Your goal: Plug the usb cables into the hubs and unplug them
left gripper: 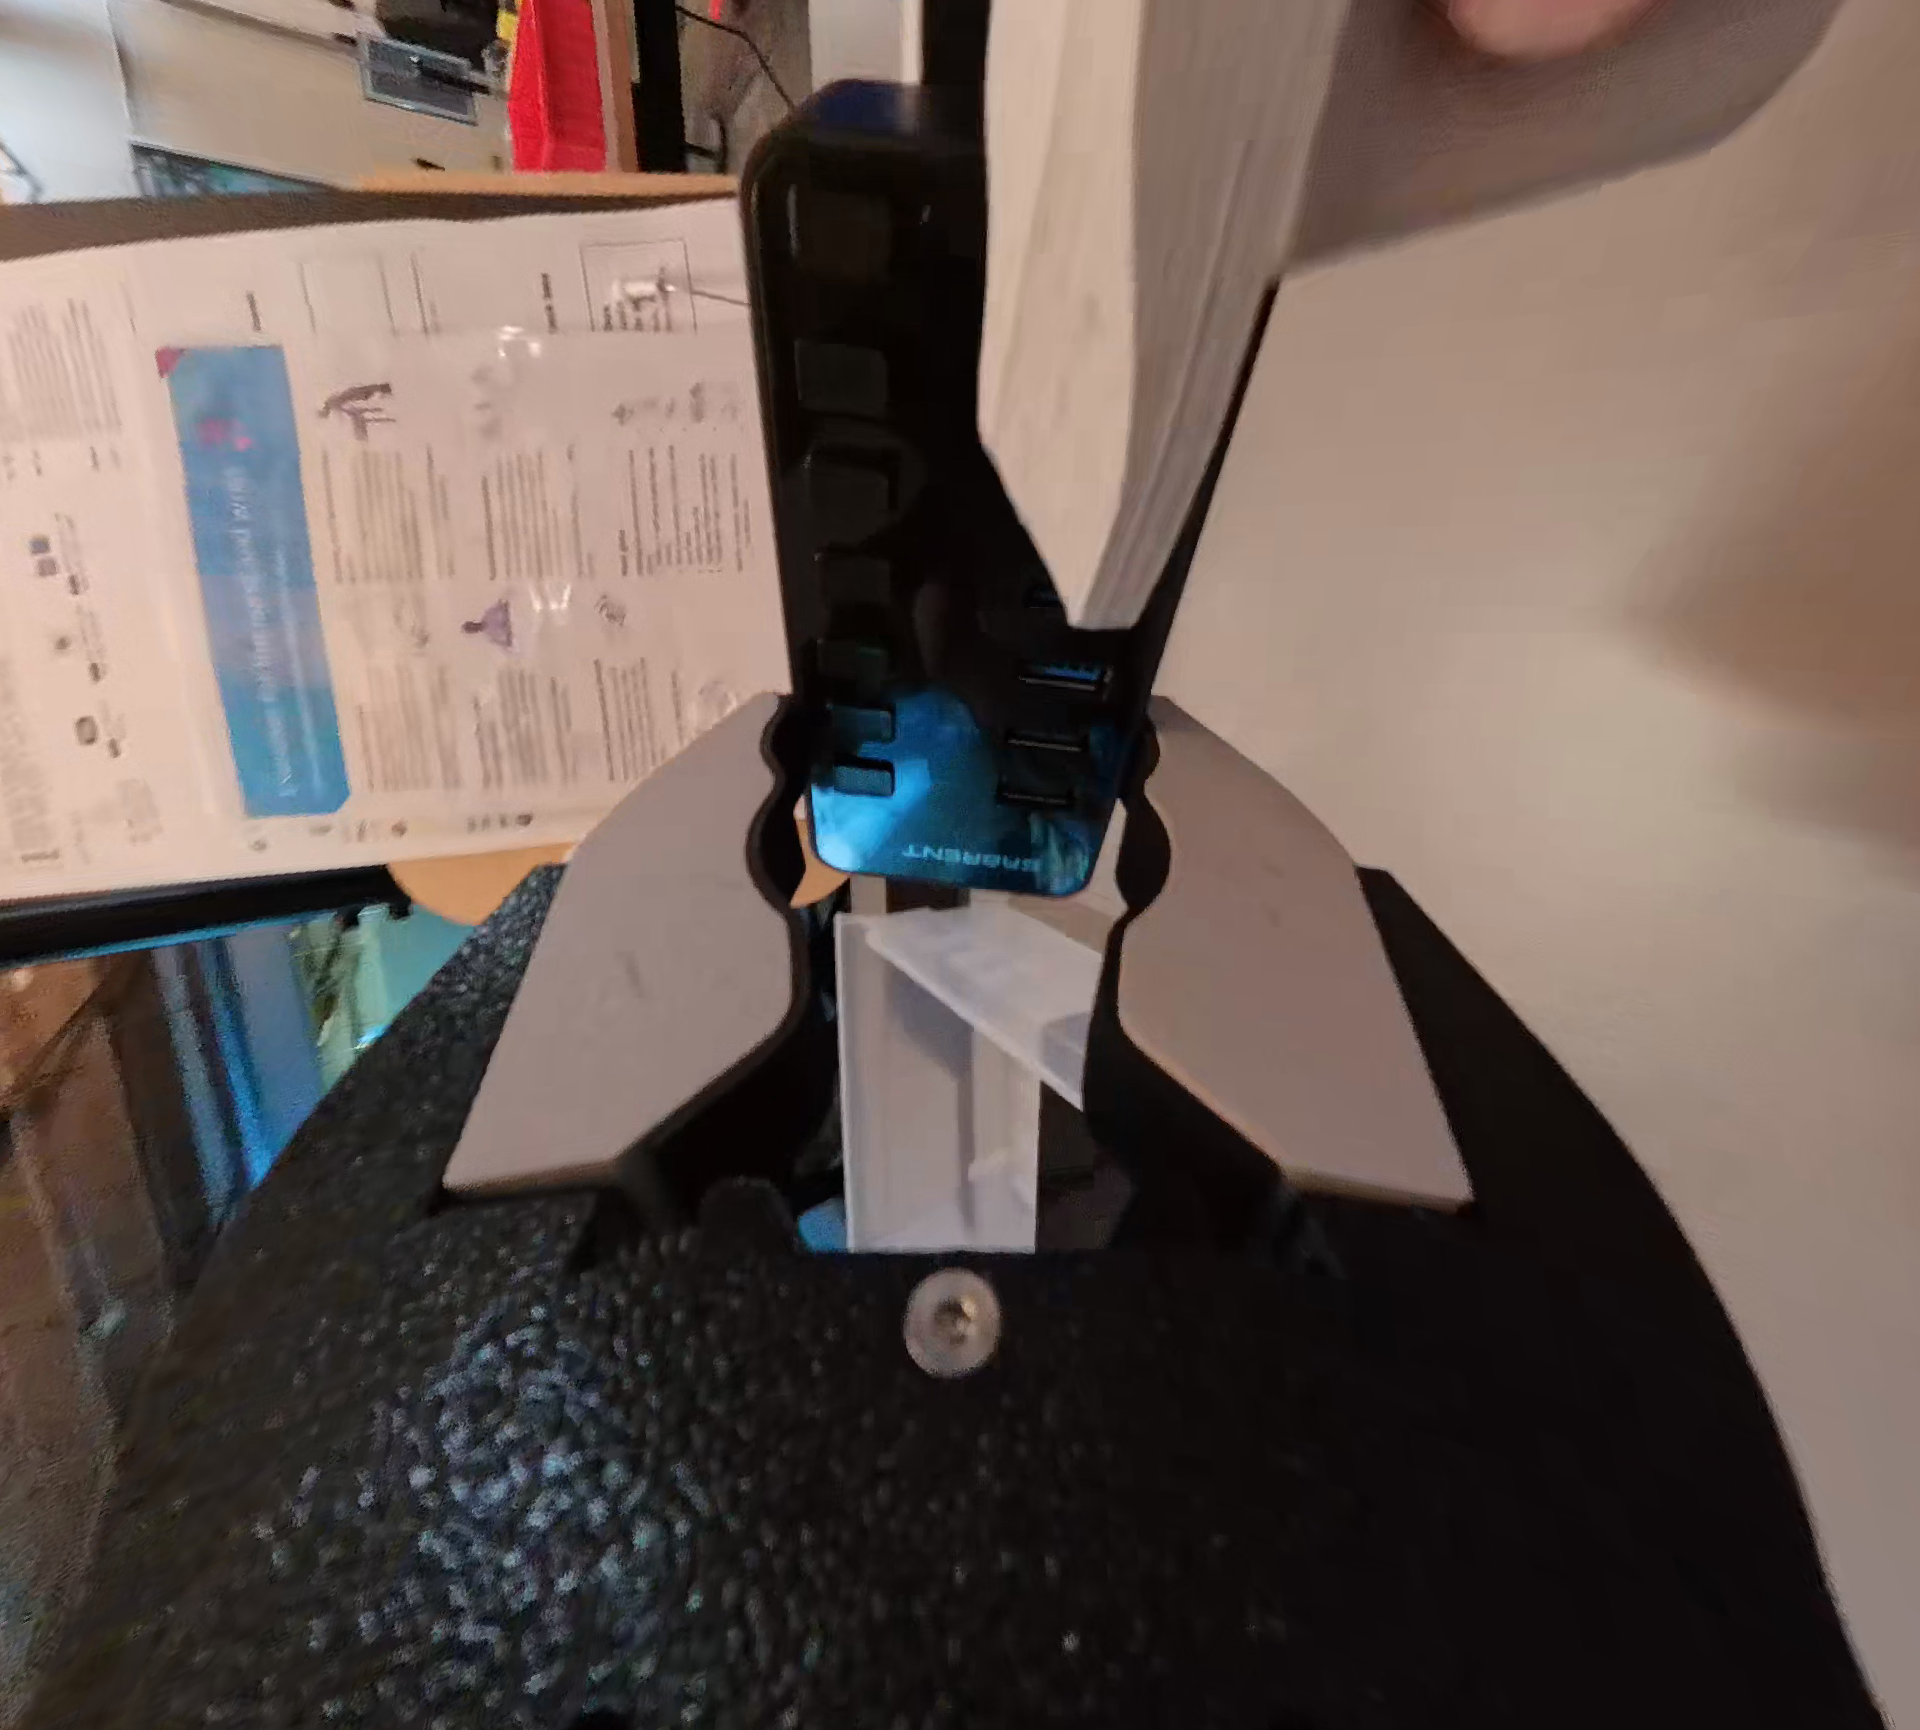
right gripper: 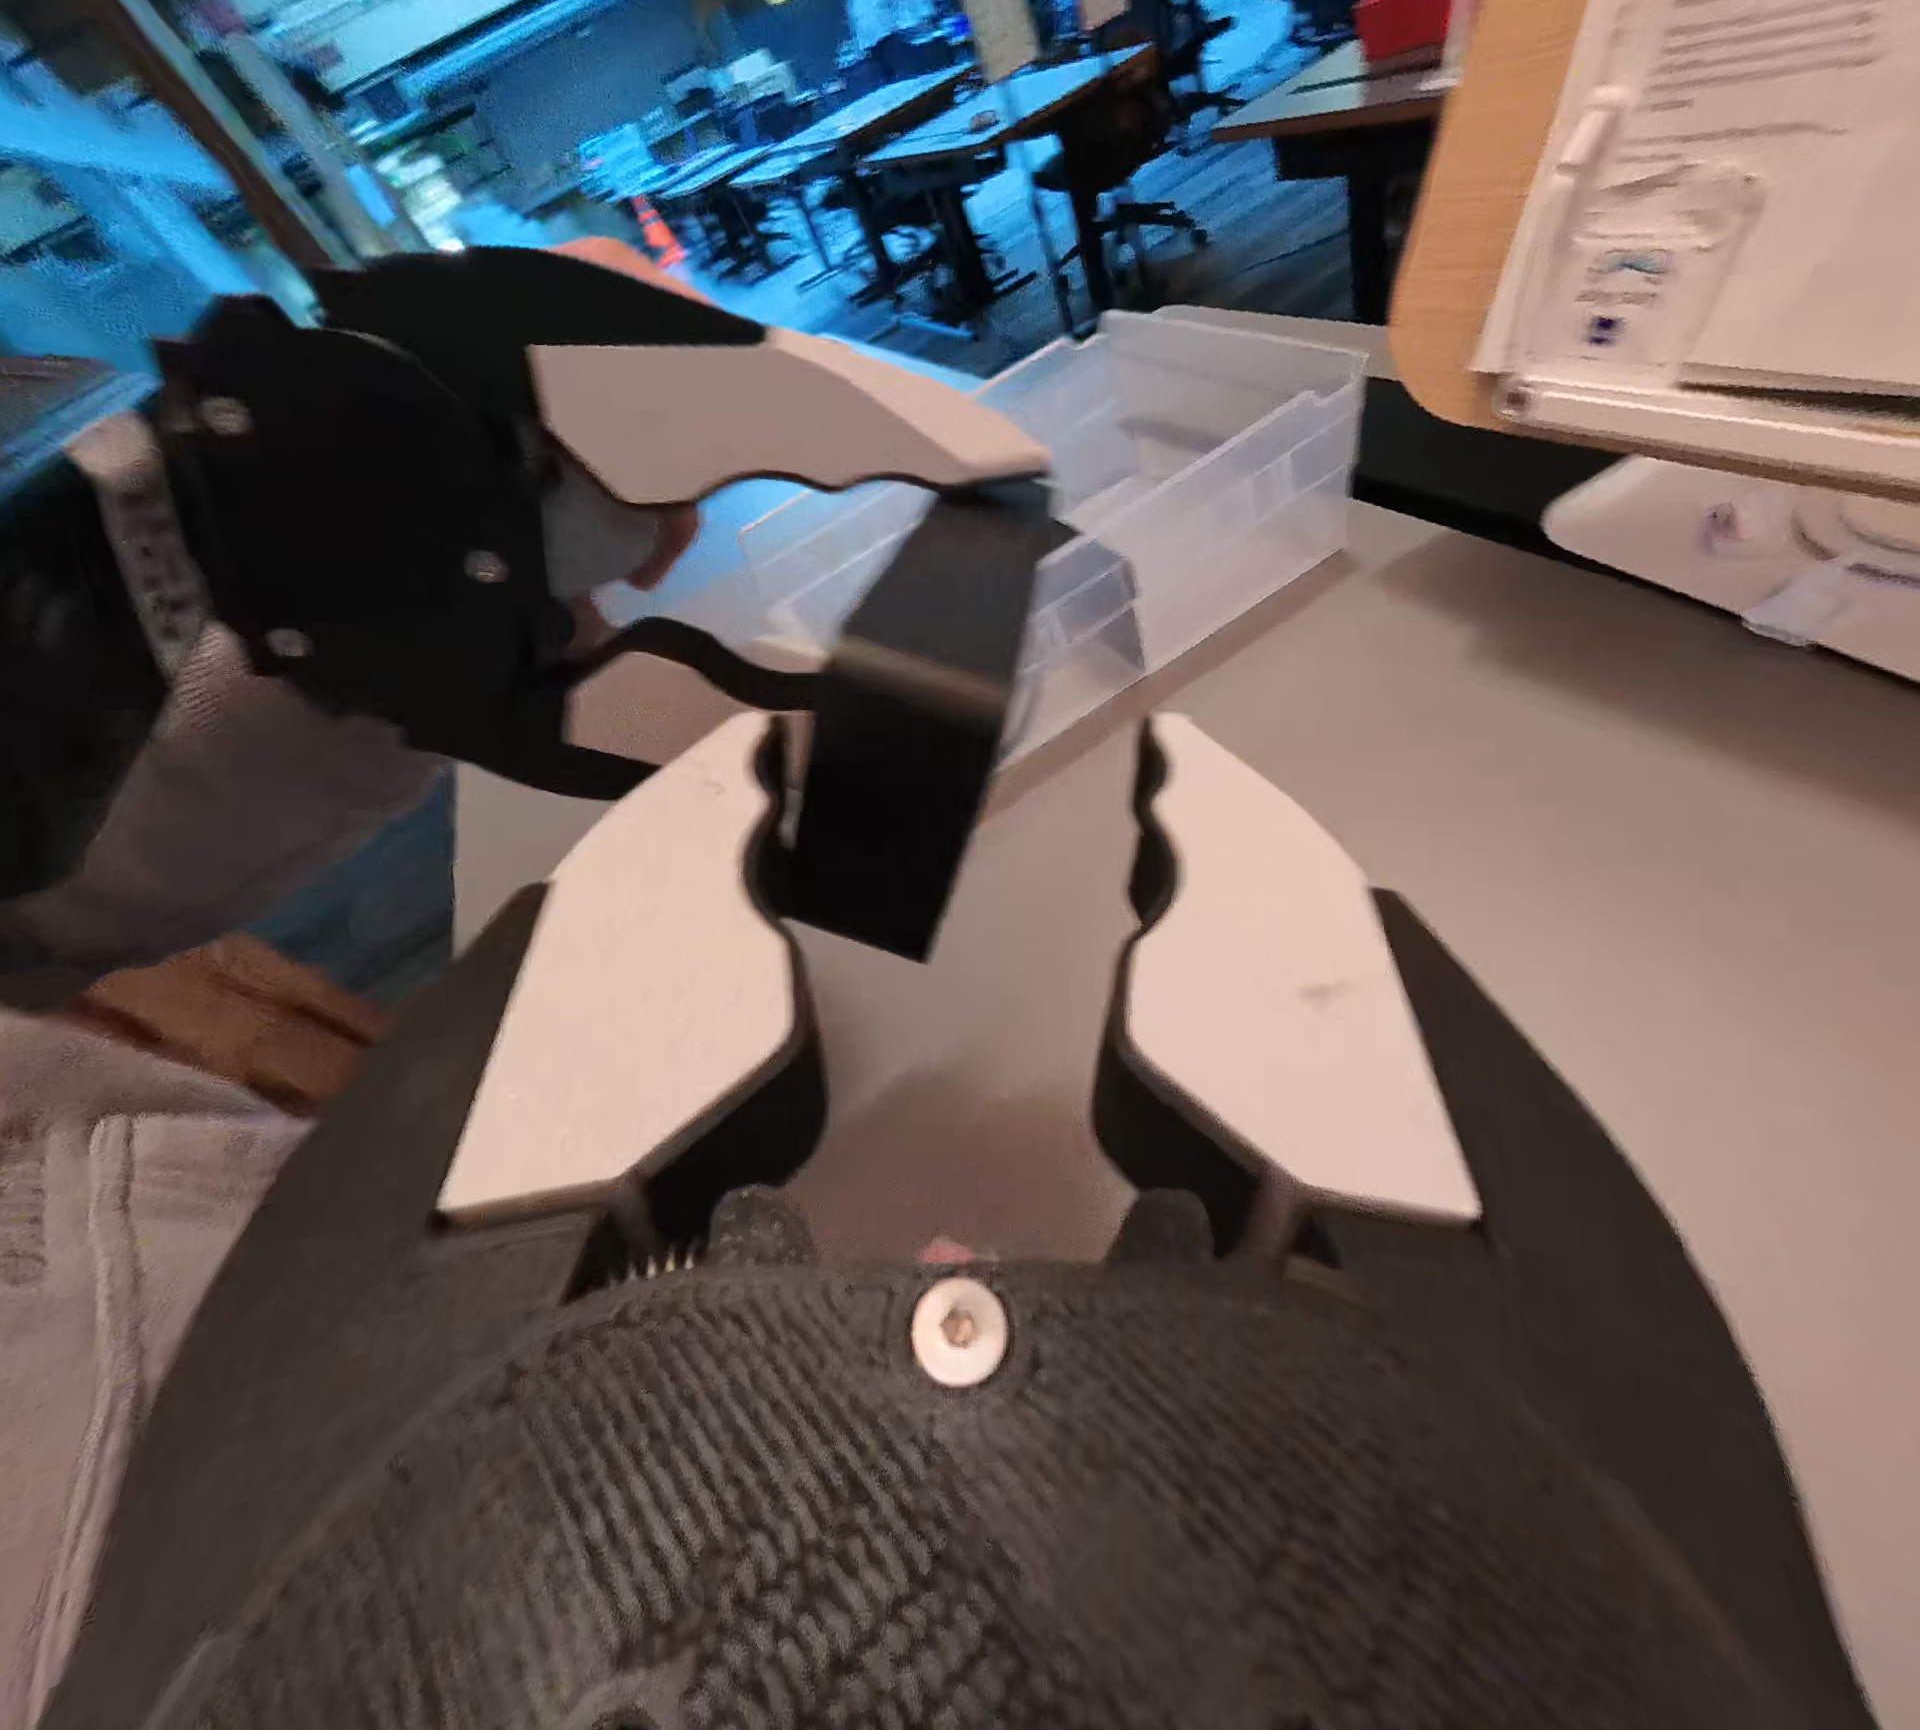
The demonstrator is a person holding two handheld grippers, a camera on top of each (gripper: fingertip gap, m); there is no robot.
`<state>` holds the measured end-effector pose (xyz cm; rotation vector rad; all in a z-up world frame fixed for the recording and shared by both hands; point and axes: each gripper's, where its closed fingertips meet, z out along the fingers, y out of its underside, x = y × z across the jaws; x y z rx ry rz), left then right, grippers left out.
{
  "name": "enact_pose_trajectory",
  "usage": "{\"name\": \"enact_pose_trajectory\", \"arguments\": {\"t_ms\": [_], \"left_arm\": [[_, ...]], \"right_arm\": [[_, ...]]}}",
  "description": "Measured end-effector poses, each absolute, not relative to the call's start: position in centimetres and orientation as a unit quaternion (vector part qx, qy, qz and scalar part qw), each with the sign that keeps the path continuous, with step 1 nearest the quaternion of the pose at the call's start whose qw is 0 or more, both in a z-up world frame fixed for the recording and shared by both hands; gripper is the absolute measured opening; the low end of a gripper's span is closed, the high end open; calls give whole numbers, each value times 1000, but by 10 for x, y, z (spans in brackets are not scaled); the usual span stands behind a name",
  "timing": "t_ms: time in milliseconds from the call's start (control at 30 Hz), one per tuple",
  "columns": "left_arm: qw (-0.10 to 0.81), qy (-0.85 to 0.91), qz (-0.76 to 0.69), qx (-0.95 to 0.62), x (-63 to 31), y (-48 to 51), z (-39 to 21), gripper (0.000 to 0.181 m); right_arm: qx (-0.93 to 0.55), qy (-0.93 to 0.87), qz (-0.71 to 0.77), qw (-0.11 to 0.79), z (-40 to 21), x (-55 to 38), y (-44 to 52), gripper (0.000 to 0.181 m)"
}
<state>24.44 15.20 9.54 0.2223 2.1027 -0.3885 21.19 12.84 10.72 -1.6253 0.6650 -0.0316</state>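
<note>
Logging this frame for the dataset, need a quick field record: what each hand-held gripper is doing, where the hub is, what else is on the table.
left hand-held gripper: shut on the black USB hub, gripping one end
hub ports: the ones in view look empty; no cable in sight
right hand-held gripper: open, empty, fingers either side of the hub's free end
hub position: held in the air above the grey table
clear plastic bin: on the table behind the hub
papers: printed sheets, beside the hub in the left wrist view
</note>
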Motion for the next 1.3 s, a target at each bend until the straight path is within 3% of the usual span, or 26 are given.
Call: {"name": "enact_pose_trajectory", "arguments": {"t_ms": [33,167,233,333,433,567,667,767,933,1000,1133,1167,1233,1300], "left_arm": [[489,854,-156,88,244,149,94,58],[512,837,-177,78,237,132,92,58],[498,834,-232,48,232,123,95,69],[421,821,-363,-131,234,130,104,85],[197,732,-554,-345,222,130,101,88],[-257,444,-722,-464,196,104,113,87],[-361,350,-730,-462,194,94,114,88],[-400,341,-721,-451,192,82,116,89],[-409,370,-709,-441,192,77,107,61],[-360,423,-720,-416,190,78,104,60],[-211,569,-731,-312,184,77,109,59],[-171,608,-723,-279,182,76,109,59],[-124,666,-706,-207,174,73,112,59],[-97,704,-687,-151,167,70,110,59]], "right_arm": [[-714,276,-16,644,110,206,128,38],[-730,279,-35,623,103,201,110,32],[-709,283,-39,645,110,201,99,29],[-689,273,-85,666,127,204,78,28],[-670,278,-132,676,139,208,57,28],[-673,234,-225,665,147,201,52,28],[-704,173,-298,621,139,192,62,28],[-746,107,-331,567,120,180,77,28],[-760,95,-346,542,107,174,81,28],[-786,99,-306,529,94,172,80,33],[-768,194,-148,592,85,166,80,83],[-760,219,-100,603,83,166,81,89],[-751,244,-9,613,77,162,84,94],[-753,232,64,613,70,151,92,87]]}}
